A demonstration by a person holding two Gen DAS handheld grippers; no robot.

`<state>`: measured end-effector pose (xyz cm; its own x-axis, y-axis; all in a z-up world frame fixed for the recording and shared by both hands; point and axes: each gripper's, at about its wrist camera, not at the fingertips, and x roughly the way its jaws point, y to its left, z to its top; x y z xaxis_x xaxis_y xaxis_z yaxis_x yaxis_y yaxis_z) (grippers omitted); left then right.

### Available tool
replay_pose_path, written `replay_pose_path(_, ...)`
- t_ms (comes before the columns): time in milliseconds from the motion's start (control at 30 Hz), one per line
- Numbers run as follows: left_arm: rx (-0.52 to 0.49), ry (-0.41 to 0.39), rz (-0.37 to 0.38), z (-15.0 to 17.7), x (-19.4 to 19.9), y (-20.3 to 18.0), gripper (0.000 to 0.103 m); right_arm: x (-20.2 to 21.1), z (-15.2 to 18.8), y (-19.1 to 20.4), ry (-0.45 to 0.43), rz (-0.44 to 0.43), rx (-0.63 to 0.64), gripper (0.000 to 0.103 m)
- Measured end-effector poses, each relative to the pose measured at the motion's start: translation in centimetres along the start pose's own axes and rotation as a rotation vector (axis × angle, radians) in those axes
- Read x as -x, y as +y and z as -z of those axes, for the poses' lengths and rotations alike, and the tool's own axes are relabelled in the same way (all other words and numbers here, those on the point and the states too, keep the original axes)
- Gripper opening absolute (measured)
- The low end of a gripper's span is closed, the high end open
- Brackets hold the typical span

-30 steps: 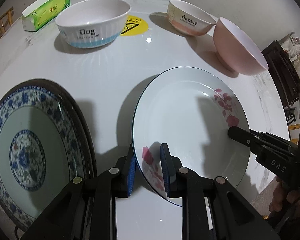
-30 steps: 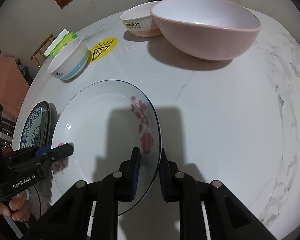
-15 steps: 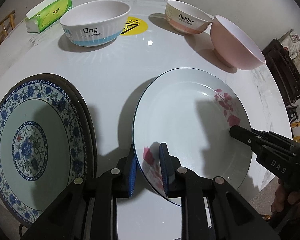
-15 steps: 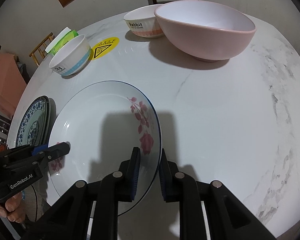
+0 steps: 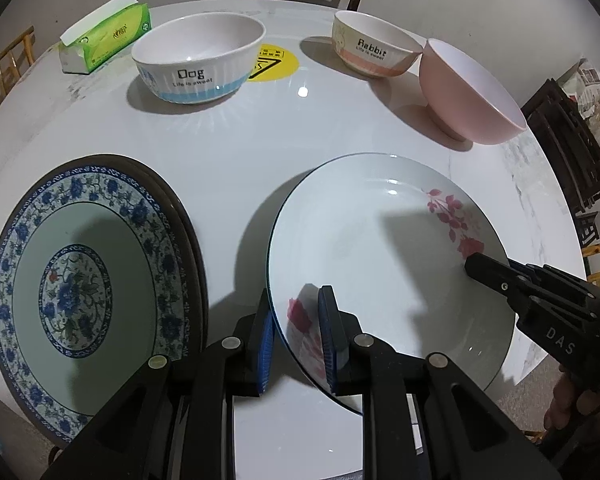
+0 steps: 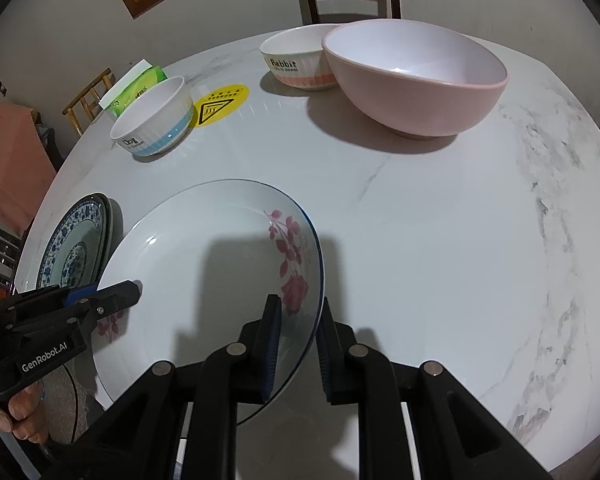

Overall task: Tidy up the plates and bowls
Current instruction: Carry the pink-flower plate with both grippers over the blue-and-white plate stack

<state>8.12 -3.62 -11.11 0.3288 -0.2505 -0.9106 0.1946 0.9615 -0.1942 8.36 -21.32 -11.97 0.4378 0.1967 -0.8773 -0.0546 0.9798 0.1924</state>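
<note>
A white plate with pink flowers (image 5: 380, 256) hangs a little above the marble table, casting a shadow to its left. My left gripper (image 5: 296, 300) is shut on its left rim, one blue pad under the rim and one inside. On the opposite rim, by the pink flowers, my right gripper (image 6: 298, 308) is shut too. Each gripper shows in the other's view: the right gripper (image 5: 476, 266), the left gripper (image 6: 132, 288). A blue-patterned plate (image 5: 80, 272) lies on a dark plate at the left. At the back stand a "Dog" bowl (image 5: 200, 64), a "Rabbit" bowl (image 5: 374, 50) and a large pink bowl (image 5: 468, 96).
A green tissue pack (image 5: 104, 36) lies at the far left of the round table (image 6: 440, 240), with a yellow warning sticker (image 5: 274, 64) between the two lettered bowls. Chairs stand behind the table. A hand (image 6: 24, 412) holds the left gripper near the table's front edge.
Both grippers keep their hold on the flowered plate. Both views have tipped slightly upward, so the bowls sit lower in frame and more of the blue-patterned plate shows.
</note>
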Motion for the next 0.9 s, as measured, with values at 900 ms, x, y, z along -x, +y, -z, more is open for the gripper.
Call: replay_pose_path(900, 0.062, -0.096, -0.045, -0.2, 5.6, 3.3, 0.018, 3.1, -1.6, 5.6, -0.078, -0.049, 0.079, 0.015)
